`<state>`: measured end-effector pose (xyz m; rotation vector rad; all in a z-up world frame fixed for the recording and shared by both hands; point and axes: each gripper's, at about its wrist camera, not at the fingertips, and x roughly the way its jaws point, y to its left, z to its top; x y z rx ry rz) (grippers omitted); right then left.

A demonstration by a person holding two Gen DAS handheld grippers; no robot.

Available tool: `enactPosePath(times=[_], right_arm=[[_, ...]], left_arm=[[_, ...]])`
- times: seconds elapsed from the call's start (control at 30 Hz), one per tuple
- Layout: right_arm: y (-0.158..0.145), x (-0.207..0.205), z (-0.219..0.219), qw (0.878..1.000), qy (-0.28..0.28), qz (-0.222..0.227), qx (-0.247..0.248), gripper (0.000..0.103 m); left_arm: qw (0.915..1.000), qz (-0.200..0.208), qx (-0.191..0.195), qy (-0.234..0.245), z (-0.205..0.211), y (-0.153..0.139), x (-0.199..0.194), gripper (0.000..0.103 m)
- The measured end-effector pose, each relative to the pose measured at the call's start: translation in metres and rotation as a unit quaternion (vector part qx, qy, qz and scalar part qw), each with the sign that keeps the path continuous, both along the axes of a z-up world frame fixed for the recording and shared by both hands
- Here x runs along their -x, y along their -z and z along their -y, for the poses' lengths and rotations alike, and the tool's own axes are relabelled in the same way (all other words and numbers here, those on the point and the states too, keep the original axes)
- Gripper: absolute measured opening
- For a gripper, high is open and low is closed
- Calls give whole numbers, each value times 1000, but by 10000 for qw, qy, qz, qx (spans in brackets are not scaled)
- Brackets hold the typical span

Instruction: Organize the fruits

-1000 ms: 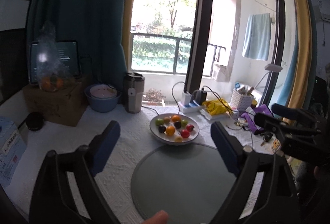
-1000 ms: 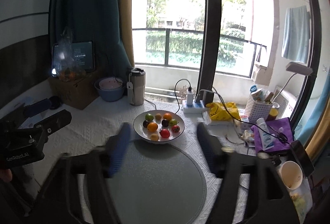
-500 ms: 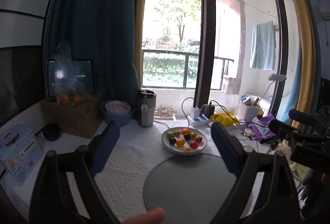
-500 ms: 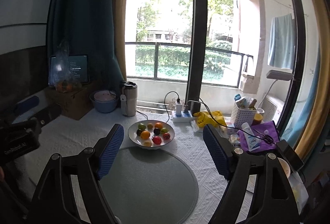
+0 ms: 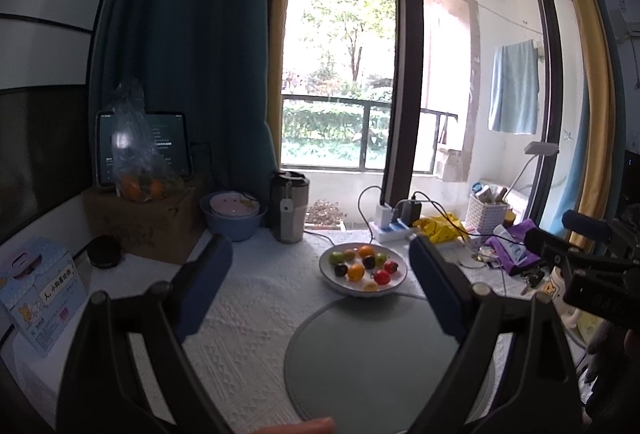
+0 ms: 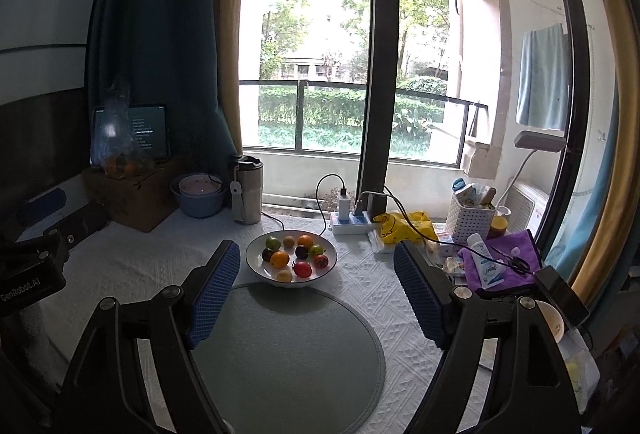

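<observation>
Both jaws wide apart, holding nothing, touching nothing: my left gripper (image 5: 320, 262) and right gripper (image 6: 316, 274) hang above the surface (image 6: 132, 266). Fruits (image 6: 294, 258) all sit in the white bowl (image 6: 256, 266), ahead between my jaws, just past the round grey mat (image 6: 288, 354), which is bare. Fits sorting about to start or fruits gathered back; can't tell which.

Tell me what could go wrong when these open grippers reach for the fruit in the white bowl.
The small round fruits lie packed close together in the white bowl, so the wide-open right gripper may nudge neighbours and roll one out. The black charging cables run just behind the bowl and could snag. The left gripper, also open, might crowd the same bowl.
</observation>
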<state>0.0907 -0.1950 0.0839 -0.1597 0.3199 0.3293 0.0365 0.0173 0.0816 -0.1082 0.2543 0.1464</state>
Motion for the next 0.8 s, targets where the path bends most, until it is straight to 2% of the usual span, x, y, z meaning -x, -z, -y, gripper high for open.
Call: enactPosePath(times=[0.8], right_arm=[[-1, 2, -1, 10000, 2, 22, 14, 82]], left_arm=[[9999, -41, -120, -52, 2, -1, 0, 91]])
